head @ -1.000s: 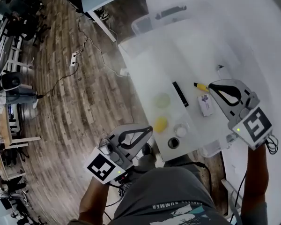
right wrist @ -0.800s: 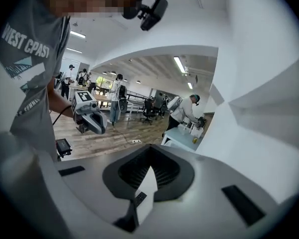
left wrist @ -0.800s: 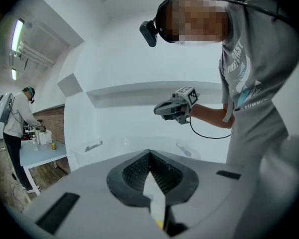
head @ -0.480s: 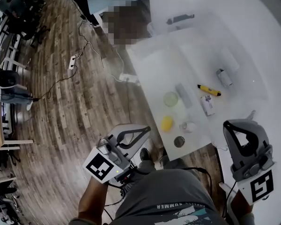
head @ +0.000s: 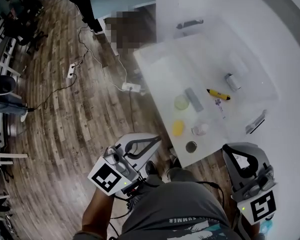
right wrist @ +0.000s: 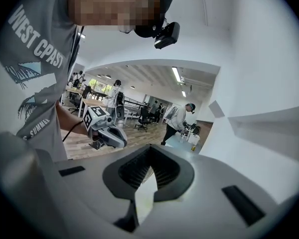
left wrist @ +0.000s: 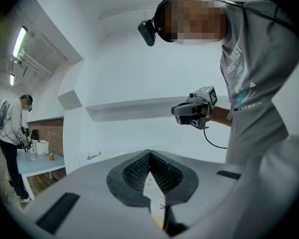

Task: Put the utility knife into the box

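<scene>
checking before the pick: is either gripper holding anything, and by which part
Nothing is held. The left gripper and the right gripper are both shut on nothing; the yellow utility knife lies on the white table.

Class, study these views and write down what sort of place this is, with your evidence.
Probably an open-plan office or lab workroom: a wood-plank floor with a power strip, desks with people working, ceiling strip lights, and a white table holding small items.

Open tabletop [head: 162,69]; cylinder [head: 232,81] beside utility knife [head: 218,94]
</scene>
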Tool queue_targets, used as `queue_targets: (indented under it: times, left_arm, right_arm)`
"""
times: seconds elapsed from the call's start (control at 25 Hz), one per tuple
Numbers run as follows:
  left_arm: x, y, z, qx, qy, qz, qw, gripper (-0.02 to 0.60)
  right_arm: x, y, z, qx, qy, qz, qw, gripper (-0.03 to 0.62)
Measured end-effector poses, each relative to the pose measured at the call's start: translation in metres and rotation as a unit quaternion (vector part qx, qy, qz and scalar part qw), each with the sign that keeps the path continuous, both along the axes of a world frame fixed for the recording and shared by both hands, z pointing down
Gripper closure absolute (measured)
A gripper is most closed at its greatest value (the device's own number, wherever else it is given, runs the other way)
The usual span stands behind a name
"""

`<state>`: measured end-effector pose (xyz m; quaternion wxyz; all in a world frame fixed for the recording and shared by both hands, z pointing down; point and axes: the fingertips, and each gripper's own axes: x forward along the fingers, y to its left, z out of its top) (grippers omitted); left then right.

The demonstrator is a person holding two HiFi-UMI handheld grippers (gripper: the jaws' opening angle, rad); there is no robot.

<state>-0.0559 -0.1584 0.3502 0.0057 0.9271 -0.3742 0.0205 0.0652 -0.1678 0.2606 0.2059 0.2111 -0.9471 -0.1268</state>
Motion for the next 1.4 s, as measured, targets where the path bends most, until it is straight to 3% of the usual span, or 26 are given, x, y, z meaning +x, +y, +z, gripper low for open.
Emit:
queue_targets:
  times: [0.52, 1.4]
  left_arm:
    - [-0.021, 0.062, -0.013, 0.023, -0.005, 0.016, 0.9996, 0.571]
    - [-0.049, 0.115, -0.022, 0.049, -0.006, 0.004, 0.9988, 0.571]
  right_arm:
    - [-0.034, 0.085, 0.012, -0.026, -0.009, 0.005, 1.000, 0.585]
    - [-0.048, 0.136, 0.005, -0.021, -0.016, 0.015, 1.000, 0.585]
